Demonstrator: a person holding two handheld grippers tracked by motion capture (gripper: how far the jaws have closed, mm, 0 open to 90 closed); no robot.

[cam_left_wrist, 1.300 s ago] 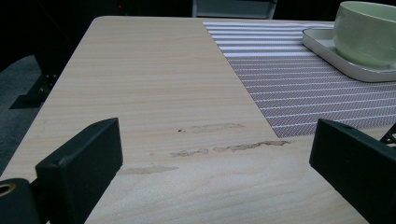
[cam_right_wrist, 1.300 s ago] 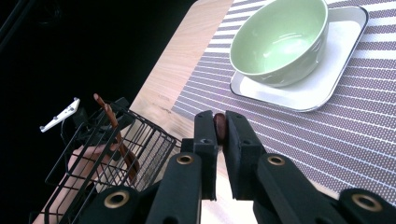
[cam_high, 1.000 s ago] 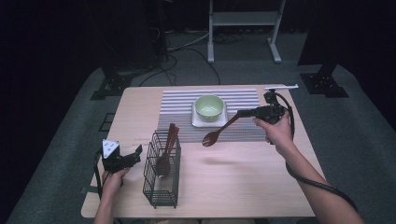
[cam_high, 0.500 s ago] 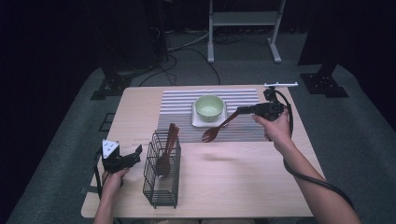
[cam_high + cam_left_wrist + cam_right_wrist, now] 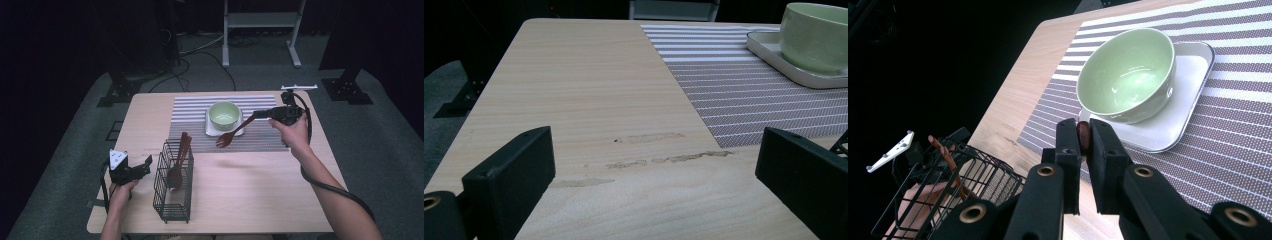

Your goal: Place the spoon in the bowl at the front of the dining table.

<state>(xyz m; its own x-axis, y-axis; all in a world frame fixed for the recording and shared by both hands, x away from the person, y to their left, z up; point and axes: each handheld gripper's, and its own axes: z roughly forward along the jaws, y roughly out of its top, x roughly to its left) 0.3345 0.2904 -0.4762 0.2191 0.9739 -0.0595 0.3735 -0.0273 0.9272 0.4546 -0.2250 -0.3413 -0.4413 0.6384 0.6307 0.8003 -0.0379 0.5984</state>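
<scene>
Over the pale wooden table (image 5: 250,190), the right gripper (image 5: 257,114) stays clenched on the brown wooden spoon (image 5: 231,136), now nearer the green bowl (image 5: 223,114), while the left gripper (image 5: 145,165) rests released.

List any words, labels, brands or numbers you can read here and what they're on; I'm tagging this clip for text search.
None: no readable text stands on anything.
The green bowl, its white tray, the striped placemat, the wire basket, the wooden spoon held in the right gripper and the left gripper are all plain.
</scene>
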